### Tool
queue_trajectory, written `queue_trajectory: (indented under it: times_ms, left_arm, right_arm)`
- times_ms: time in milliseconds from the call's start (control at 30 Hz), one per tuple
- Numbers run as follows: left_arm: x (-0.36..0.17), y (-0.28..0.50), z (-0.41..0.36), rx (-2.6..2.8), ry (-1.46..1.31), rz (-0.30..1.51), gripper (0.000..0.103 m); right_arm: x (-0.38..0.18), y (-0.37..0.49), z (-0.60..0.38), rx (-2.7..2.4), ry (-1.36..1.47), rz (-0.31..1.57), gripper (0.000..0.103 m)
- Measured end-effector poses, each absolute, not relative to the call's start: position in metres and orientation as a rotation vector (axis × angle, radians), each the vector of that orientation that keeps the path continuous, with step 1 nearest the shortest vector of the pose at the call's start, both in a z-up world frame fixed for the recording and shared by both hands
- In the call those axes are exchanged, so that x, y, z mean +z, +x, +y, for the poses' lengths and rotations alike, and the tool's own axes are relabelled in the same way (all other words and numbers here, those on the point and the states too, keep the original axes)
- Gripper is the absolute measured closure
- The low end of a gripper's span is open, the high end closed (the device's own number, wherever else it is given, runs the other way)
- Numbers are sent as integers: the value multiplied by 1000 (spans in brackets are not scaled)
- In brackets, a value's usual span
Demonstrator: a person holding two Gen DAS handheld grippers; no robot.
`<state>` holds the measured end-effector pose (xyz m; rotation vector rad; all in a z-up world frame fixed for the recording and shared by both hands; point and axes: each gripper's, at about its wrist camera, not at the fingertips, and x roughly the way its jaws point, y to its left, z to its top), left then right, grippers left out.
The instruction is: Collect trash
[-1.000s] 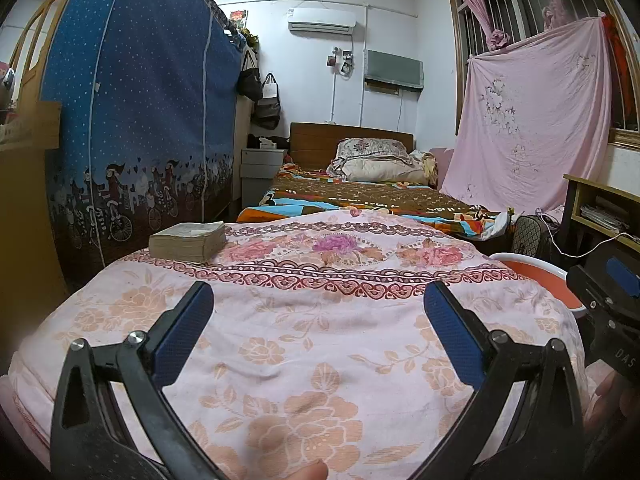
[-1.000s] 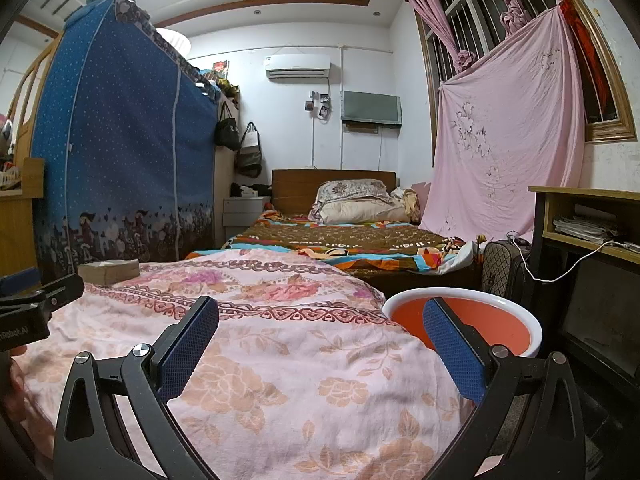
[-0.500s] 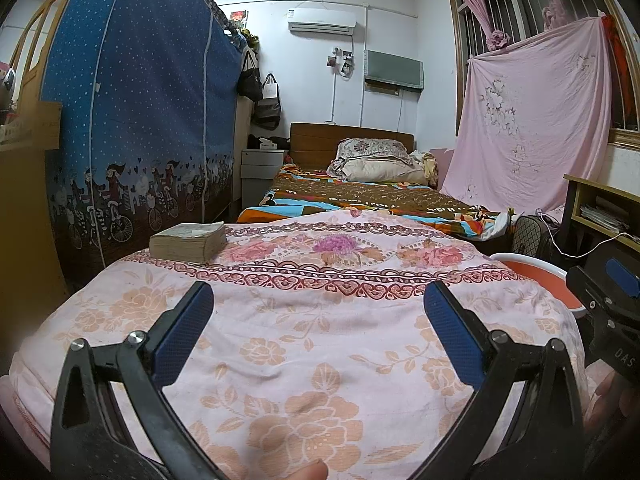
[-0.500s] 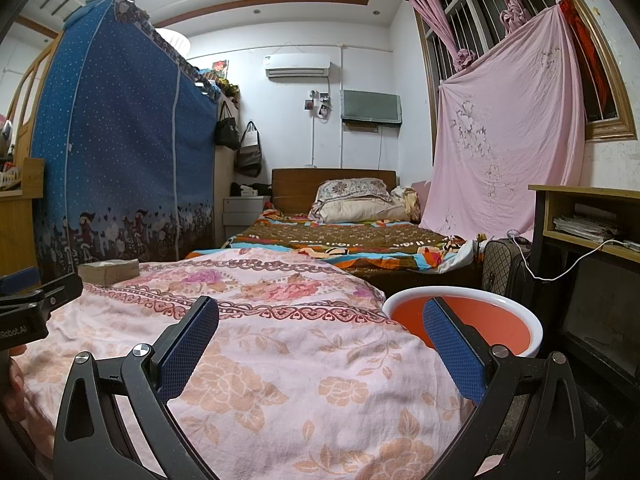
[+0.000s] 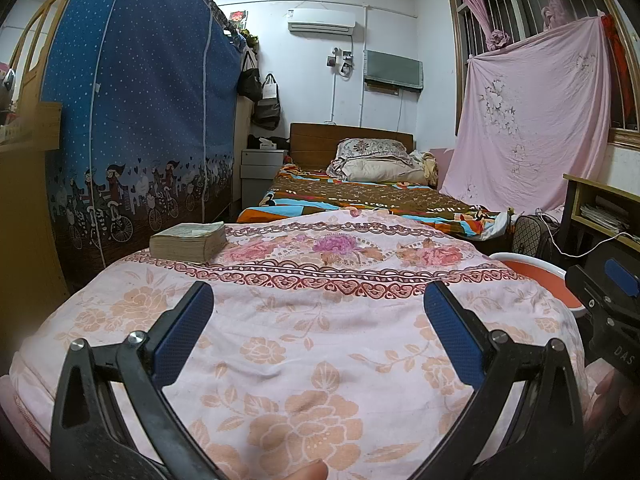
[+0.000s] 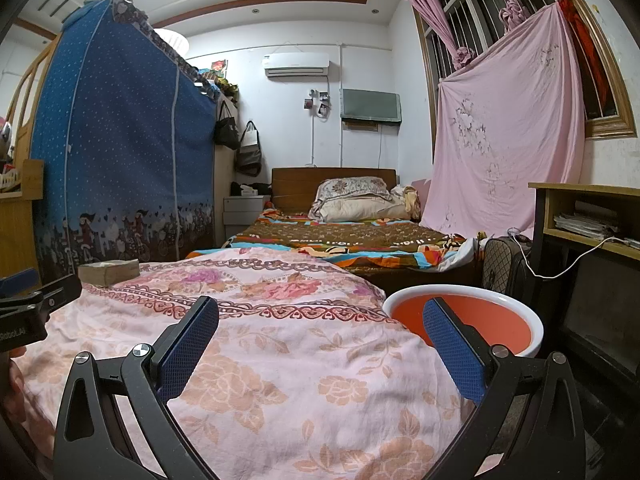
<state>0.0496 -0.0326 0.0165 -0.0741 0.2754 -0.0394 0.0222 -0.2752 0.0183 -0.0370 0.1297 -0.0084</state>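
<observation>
left gripper (image 5: 318, 320) fingers spread, empty, over the floral quilt (image 5: 320, 340). right gripper (image 6: 320, 332) same. orange basin (image 6: 464, 320) beside the quilt.

A surface draped in a pink floral quilt (image 5: 320, 336) fills the foreground. On its far left corner lies a thick, worn book (image 5: 189, 241), flat on the cloth. The rest of the quilt is bare fabric with a red patterned band across it. Just beside its right edge sits an orange basin with a white rim (image 6: 464, 320), lower than the quilt top.
</observation>
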Motion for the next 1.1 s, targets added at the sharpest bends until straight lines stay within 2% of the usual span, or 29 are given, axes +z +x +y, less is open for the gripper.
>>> queue_trajectory:
  times_ms: [1100]
  left_arm:
    - [18, 51, -36, 4, -46, 290, 11]
  right_arm:
    - [18, 21, -274, -9, -36, 133, 0]
